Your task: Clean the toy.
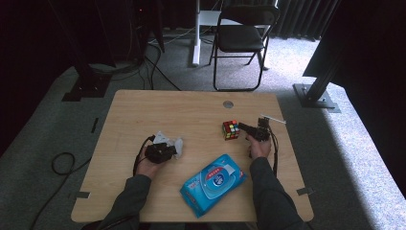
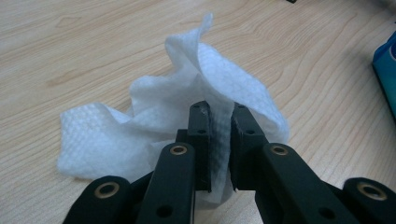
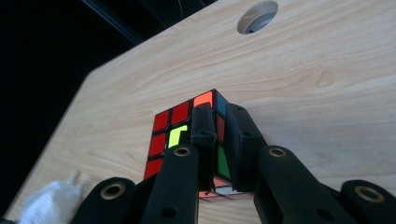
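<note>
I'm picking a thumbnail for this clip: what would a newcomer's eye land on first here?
Most likely the bright blue wipes pack near the table's front edge, between the person's forearms. Next, the multicoloured puzzle cube toward the far right, with the right tongs shut and touching its edge. Then the crumpled white wipe at the left, pinched in the left tongs.

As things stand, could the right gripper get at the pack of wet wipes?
Probably yes: the right gripper is shut beside the Rubik's cube, and bare table lies between it and the blue wet wipes pack.
</note>
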The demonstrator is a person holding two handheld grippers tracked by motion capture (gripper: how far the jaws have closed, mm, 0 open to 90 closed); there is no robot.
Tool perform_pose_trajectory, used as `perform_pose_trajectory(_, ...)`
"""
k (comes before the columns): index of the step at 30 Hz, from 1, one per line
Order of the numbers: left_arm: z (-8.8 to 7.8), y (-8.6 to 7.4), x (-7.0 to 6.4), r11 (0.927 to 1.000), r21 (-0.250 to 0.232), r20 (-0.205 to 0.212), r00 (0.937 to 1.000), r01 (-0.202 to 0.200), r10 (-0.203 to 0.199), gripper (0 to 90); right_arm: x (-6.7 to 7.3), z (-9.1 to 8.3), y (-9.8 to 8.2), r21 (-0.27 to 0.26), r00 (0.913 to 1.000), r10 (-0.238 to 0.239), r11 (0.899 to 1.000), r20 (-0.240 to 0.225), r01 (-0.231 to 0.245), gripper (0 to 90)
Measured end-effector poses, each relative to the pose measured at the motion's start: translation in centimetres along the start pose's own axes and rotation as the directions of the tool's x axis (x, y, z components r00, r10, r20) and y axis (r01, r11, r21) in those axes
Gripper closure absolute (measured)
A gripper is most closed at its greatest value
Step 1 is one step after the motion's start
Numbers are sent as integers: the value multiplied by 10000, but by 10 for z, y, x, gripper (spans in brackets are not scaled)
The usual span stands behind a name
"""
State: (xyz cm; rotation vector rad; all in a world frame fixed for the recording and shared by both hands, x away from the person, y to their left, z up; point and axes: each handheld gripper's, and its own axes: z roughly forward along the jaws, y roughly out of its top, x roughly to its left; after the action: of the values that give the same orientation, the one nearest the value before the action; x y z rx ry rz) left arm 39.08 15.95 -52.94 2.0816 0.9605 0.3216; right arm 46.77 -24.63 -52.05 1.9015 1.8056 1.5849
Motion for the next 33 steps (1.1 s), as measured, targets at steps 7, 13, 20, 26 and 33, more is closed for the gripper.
perform_pose_trajectory(7, 1, 0, 0, 10000, 55, 5, 10000, -10, 10, 810, 17, 1, 2, 240, 9830, -1512, 9885, 1038, 1495, 638)
perform_pose_trajectory(13, 1, 0, 0, 10000, 39, 5, 10000, -25, 25, 809, 24, 8, -1, 679, 9766, -1893, 9808, 1025, 1830, 664)
perform_pose_trajectory(20, 0, 0, -1, 10000, -9, 3, 10000, -6, 6, 809, 19, 11, -4, 530, 9969, -682, 9964, 403, 660, 688)
perform_pose_trajectory(26, 1, 0, -1, 10000, -33, 18, 10000, 11, -11, 809, -3, 11, -13, 1008, 9907, -361, 9946, 1308, 229, 832)
perform_pose_trajectory(33, 2, 0, -1, 10000, 48, 13, 10000, -10, 10, 809, 3, 3, -11, 278, 9892, -712, 9973, 1278, 682, 680)
